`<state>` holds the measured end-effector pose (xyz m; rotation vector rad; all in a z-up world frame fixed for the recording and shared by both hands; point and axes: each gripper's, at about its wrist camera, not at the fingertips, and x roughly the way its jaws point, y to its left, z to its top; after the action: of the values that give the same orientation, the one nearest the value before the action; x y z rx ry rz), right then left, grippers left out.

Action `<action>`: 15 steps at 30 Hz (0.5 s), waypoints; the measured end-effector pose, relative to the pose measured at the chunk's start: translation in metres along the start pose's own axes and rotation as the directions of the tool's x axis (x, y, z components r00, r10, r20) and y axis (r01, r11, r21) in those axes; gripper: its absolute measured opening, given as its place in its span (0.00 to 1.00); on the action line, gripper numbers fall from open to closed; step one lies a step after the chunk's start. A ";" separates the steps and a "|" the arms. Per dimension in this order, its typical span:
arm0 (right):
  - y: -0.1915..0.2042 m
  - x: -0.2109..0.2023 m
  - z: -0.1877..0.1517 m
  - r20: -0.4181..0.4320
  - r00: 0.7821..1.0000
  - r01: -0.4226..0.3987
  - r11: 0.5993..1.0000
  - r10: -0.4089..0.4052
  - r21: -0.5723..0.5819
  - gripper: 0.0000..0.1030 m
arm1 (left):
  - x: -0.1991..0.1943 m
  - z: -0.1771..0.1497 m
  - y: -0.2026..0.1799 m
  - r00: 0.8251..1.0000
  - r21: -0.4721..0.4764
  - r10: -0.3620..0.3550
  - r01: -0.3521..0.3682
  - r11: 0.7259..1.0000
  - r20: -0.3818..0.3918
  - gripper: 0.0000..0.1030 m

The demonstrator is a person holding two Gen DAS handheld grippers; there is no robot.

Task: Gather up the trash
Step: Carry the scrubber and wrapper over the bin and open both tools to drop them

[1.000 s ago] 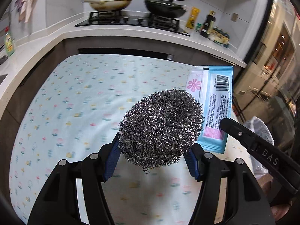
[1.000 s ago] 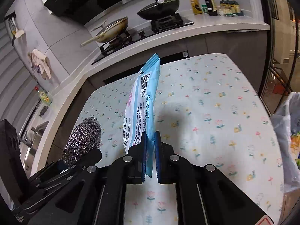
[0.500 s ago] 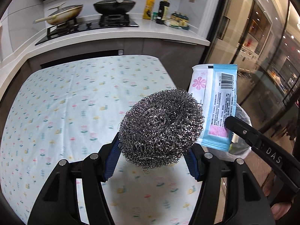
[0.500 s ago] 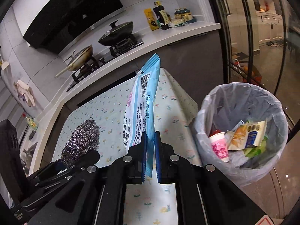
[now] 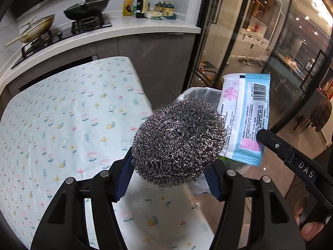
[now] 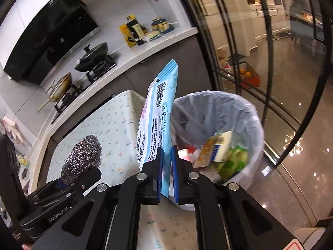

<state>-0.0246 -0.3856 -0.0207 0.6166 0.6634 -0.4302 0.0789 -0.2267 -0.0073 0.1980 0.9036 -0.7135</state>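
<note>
The blue-padded fingers (image 5: 124,173) of the left gripper (image 5: 169,166) are clenching a steel-wool scouring ball (image 5: 179,141) from both sides, holding it up in the air above the near right corner of the table (image 5: 68,112), which is wearing a pale cloth printed with small flowers. The right gripper (image 6: 167,162) is pinching the lower end of a flat blue and white wipes packet (image 6: 158,123) between its pads, so the packet is standing upright and slightly tilted, its barcode end pointing up. In the right wrist view the packet is sitting just beside the trash bin (image 6: 249,120), at the bin's near left rim, while the bin itself is standing on the floor just off the table's edge. A translucent bag is lining the bin, and wrappers, a small cup and green scraps are lying inside it. In the left wrist view the packet is showing to the right of the scouring ball, partly behind it, and the bin's rim is peeking out behind both. Beyond the table, a dark lidded pan (image 5: 87,8) and a pale wok (image 5: 35,29) are resting on the stove, with bottles (image 5: 143,2) standing on the counter near a glass door (image 5: 239,41).
</note>
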 end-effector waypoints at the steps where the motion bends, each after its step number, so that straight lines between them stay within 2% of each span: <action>1: -0.007 0.000 0.001 0.000 1.000 0.007 1.000 -0.007 0.008 0.08 | 0.003 0.001 -0.006 1.000 0.009 -0.007 0.007 1.000 -0.003 0.57; 8: -0.042 0.001 0.004 0.000 0.998 0.057 0.997 -0.057 0.050 0.08 | 0.026 0.010 -0.041 0.998 0.053 -0.058 0.059 0.997 -0.034 0.58; 15: -0.055 0.009 0.008 -0.009 0.996 0.090 0.994 -0.090 0.062 0.08 | 0.050 0.020 -0.057 0.994 0.056 -0.089 0.093 0.994 -0.067 0.59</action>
<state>-0.0450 -0.4333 -0.0438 0.6487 0.6875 -0.5346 0.0754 -0.3030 -0.0259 0.2347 0.9588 -0.8230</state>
